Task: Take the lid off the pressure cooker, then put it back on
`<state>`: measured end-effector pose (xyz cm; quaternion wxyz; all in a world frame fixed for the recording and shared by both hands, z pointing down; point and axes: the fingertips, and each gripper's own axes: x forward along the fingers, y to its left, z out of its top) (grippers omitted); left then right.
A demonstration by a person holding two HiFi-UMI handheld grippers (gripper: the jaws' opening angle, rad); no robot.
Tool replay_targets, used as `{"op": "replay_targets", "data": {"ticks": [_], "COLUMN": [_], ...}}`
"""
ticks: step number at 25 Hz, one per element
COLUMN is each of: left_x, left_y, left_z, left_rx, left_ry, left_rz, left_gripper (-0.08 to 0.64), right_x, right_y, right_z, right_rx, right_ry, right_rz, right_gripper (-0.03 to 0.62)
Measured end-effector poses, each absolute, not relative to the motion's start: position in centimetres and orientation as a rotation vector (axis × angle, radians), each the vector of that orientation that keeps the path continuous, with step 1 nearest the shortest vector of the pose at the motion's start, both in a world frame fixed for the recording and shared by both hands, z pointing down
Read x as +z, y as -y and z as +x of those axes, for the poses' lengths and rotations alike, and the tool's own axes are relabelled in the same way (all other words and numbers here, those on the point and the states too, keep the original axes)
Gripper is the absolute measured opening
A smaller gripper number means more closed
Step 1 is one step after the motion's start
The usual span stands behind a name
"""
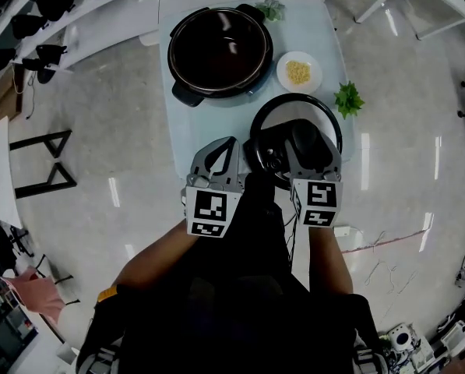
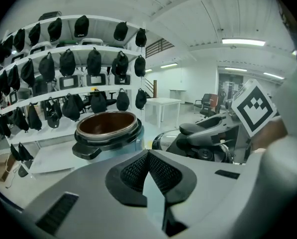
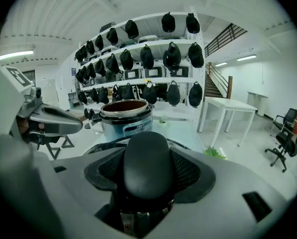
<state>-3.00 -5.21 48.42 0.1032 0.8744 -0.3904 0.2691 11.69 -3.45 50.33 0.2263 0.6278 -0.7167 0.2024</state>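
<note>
The pressure cooker [image 1: 220, 49] stands uncovered at the far side of the pale table [image 1: 181, 131]; its dark inner pot shows, as it also does in the left gripper view [image 2: 107, 126] and the right gripper view [image 3: 126, 116]. The black lid [image 1: 294, 101] is over the table's near right part, below the cooker in the head view. My right gripper [image 1: 304, 148] is shut on the lid's rounded black handle [image 3: 147, 166]. Just left of the lid, my left gripper [image 1: 220, 153] is shut, its pads [image 2: 160, 171] meeting with nothing between them.
A small white bowl [image 1: 298, 72] of yellow bits sits right of the cooker. Green sprigs lie at the table's right edge [image 1: 347, 100] and far edge [image 1: 271, 8]. Shelves of dark gear [image 2: 68, 63] curve behind. A black stand [image 1: 45, 162] is on the floor, left.
</note>
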Motion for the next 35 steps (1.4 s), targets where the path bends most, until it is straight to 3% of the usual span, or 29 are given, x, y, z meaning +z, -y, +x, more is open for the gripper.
{"op": "replay_targets", "data": {"ticks": [16, 35], "left_x": [55.3, 57.6], "left_y": [7.1, 8.5], "left_z": [-2.2, -1.8], "left_rx": [0.903, 0.927], "left_ry": [1.128, 1.087], "left_rz": [2.522, 2.486], "left_gripper": [0.008, 0.008], "right_x": [60.7, 64.4], "right_y": [4.5, 5.9], "right_z": [11.9, 11.7], "right_rx": [0.663, 0.549], "right_ry": [1.924, 1.906], "right_rz": [1.683, 1.621], "right_gripper": [0.29, 0.291]}}
